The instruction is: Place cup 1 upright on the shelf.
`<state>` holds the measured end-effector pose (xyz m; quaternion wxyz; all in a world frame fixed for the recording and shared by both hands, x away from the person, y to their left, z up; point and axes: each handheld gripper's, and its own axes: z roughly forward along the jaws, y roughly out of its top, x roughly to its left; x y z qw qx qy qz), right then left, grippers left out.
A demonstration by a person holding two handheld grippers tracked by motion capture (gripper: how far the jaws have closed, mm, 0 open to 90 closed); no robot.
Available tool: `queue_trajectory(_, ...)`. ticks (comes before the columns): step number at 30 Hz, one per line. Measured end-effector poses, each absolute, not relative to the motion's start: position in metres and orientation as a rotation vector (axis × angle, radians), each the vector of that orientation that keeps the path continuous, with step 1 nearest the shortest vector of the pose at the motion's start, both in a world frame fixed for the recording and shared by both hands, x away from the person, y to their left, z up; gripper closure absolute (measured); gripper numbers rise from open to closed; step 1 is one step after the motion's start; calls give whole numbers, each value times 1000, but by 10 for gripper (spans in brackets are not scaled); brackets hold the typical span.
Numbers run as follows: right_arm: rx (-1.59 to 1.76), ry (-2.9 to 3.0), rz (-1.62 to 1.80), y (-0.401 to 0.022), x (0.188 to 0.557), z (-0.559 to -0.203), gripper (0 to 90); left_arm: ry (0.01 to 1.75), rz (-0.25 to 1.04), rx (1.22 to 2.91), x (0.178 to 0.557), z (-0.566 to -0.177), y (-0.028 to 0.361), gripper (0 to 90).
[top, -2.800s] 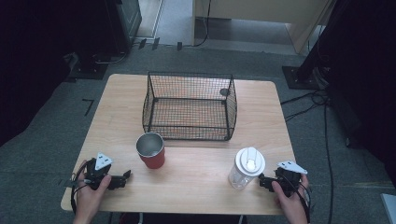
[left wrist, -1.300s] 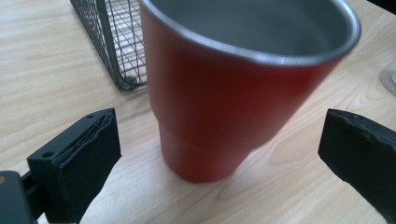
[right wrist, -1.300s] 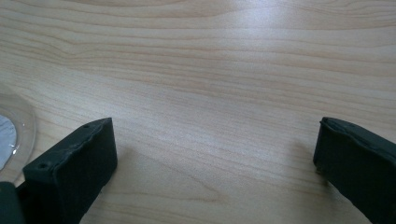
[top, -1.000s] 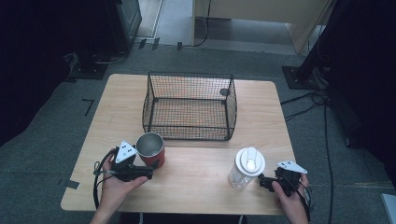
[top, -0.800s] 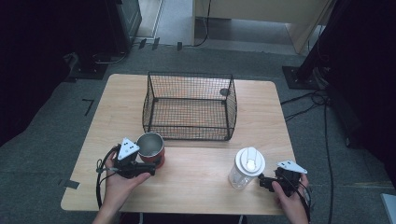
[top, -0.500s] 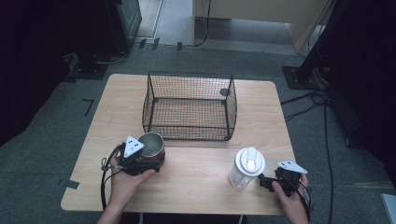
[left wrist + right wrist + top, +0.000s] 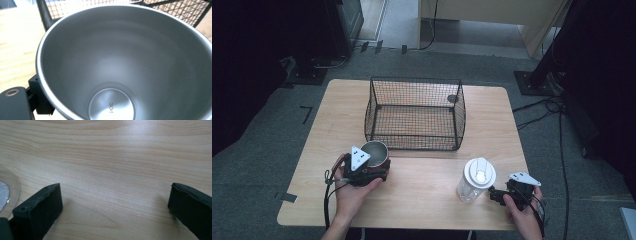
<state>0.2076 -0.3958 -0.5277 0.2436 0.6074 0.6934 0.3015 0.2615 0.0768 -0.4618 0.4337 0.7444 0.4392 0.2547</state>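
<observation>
A round steel cup (image 7: pixel 375 154) with a red outer wall and brushed grey inside stood near the pale wooden table's (image 7: pixel 332 115) front left, just before a black wire basket (image 7: pixel 414 114). The left gripper (image 7: pixel 371 172) was against it; its grip was hidden. The right gripper (image 7: pixel 115 207) lay wide open, empty, beside a clear white-lidded tumbler (image 7: pixel 476 179)
</observation>
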Motion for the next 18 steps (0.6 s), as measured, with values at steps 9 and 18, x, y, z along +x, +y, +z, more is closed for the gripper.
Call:
queue_trajectory(9, 1659, 1894, 824, -396, 208, -528, 0, 1031, 713, 1721, 254, -447, 79, 80)
queue_trajectory(18, 1658, 1895, 825, -396, 208, -528, 0, 1001, 790, 1641, 252, -433, 76, 80)
